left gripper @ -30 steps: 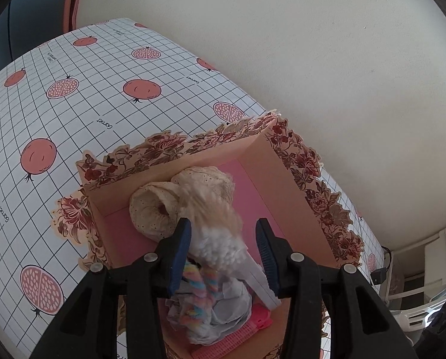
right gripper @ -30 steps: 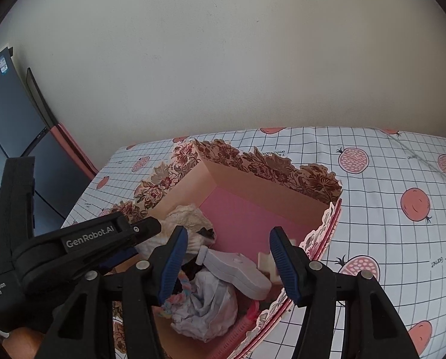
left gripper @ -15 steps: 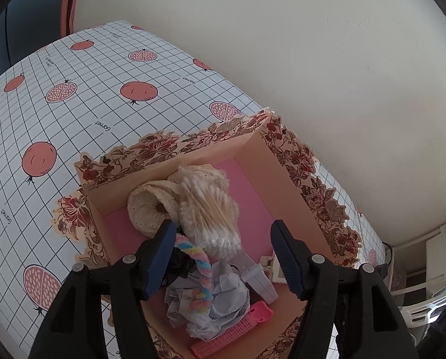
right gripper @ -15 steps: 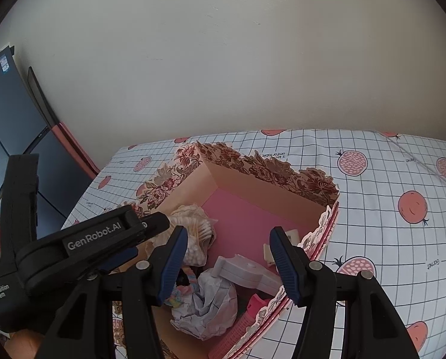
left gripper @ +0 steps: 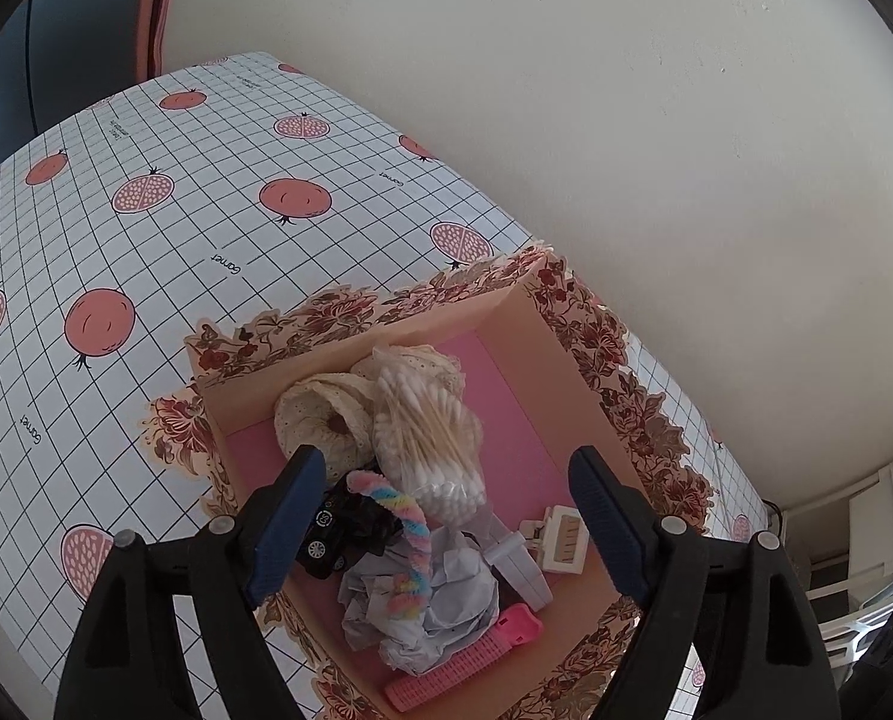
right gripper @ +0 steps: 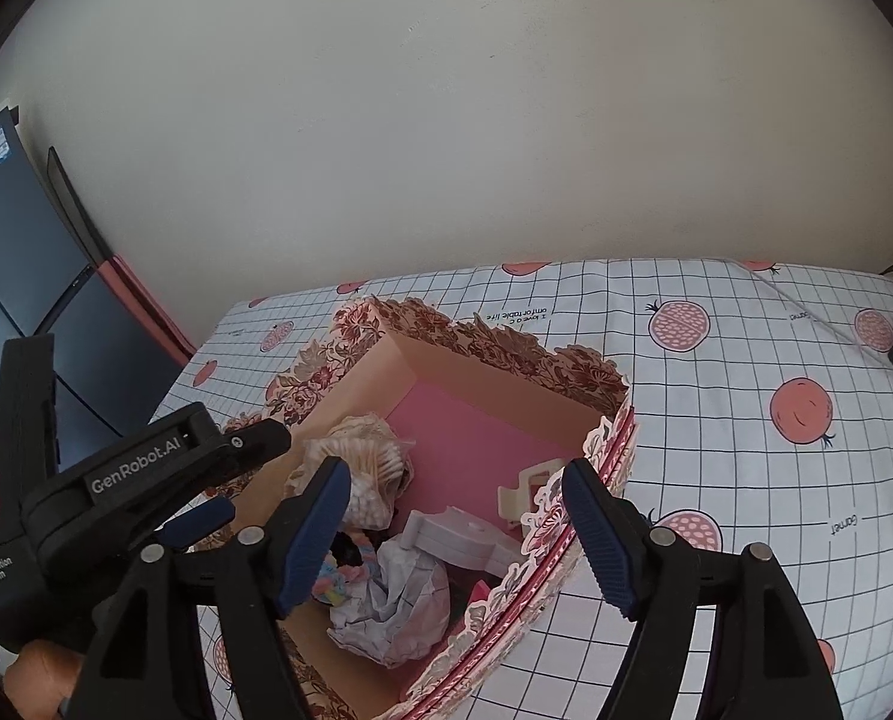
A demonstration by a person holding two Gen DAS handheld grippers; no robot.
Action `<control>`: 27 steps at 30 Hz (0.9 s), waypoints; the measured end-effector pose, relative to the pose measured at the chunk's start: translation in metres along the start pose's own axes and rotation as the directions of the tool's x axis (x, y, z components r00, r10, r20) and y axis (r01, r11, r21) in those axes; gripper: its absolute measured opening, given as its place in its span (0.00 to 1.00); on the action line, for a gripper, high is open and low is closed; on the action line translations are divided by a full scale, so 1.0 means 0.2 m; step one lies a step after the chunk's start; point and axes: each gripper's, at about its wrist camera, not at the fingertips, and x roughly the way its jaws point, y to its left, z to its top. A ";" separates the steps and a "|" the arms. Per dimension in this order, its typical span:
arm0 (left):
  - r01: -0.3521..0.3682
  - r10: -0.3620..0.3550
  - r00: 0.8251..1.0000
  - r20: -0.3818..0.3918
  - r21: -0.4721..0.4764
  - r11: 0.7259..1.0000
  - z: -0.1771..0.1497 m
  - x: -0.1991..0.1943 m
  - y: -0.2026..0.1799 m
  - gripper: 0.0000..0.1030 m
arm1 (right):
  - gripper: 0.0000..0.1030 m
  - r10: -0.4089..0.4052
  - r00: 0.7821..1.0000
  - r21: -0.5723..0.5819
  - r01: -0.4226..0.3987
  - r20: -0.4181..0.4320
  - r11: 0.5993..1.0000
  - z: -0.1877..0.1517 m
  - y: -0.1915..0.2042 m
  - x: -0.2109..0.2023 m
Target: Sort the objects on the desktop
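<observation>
On left tool (right gripper: 197,519), "GenRobot.AI", "Data Acquisition System", tablecloth (right gripper: 746,420) "Garnet"

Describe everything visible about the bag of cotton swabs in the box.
The clear plastic bag of wooden-stick cotton swabs looks soft and full, white tips bunched at both ends, pale sticks showing through. It lies tilted inside the floral-edged cardboard box, leaning on the cream lace rolls, its lower end beside the rainbow pipe cleaner. No tongs touch it.
</observation>
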 end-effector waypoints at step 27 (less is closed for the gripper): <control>-0.031 0.030 1.000 0.007 0.141 0.989 -0.11 -0.15 -0.24 1.00 | 1.00 -0.230 0.973 0.052 0.230 -0.001 0.972 0.04 -0.21 -0.22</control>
